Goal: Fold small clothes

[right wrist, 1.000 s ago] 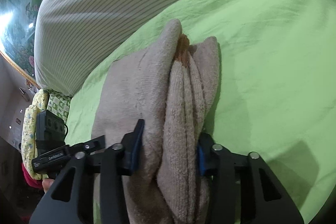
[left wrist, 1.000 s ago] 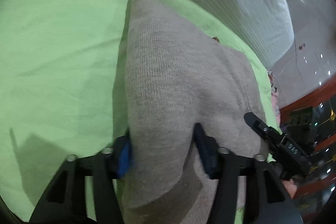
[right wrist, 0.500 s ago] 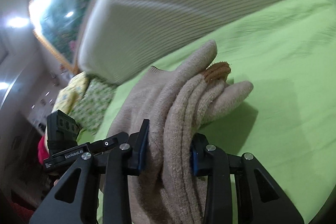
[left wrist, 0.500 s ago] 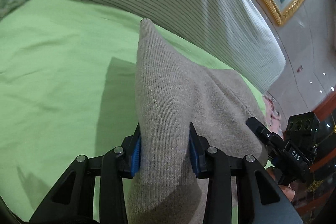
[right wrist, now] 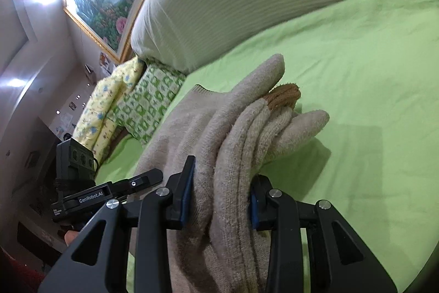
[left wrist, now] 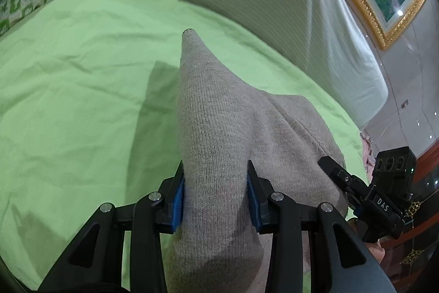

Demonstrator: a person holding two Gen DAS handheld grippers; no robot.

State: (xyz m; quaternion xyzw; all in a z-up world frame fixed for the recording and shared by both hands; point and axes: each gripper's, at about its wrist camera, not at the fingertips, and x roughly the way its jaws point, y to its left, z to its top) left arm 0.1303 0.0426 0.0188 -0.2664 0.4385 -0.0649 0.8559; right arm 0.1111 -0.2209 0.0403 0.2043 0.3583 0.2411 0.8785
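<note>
Beige knit garment (left wrist: 219, 133) clenched between both left tongs (left wrist: 215, 199) and right tongs (right wrist: 219, 199), above green sheet (left wrist: 82, 100).

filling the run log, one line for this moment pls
left gripper shut on beige knit garment | right gripper shut on bunched edge | garment above green sheet

Your left gripper (left wrist: 215, 195) is matte black, with angular cut-out arms, round silver screw heads along them and bright blue pads (left wrist: 178, 199) lining the inner faces of its fingers. Your right gripper (right wrist: 221, 199) is built the same way: black frame, silver screws, blue pads (right wrist: 253, 208). Seen from the other camera, each carries a black block with three round lenses, one body lettered "DAS", the other "GenRobot.AI", with a bit of your skin showing beneath.
</note>
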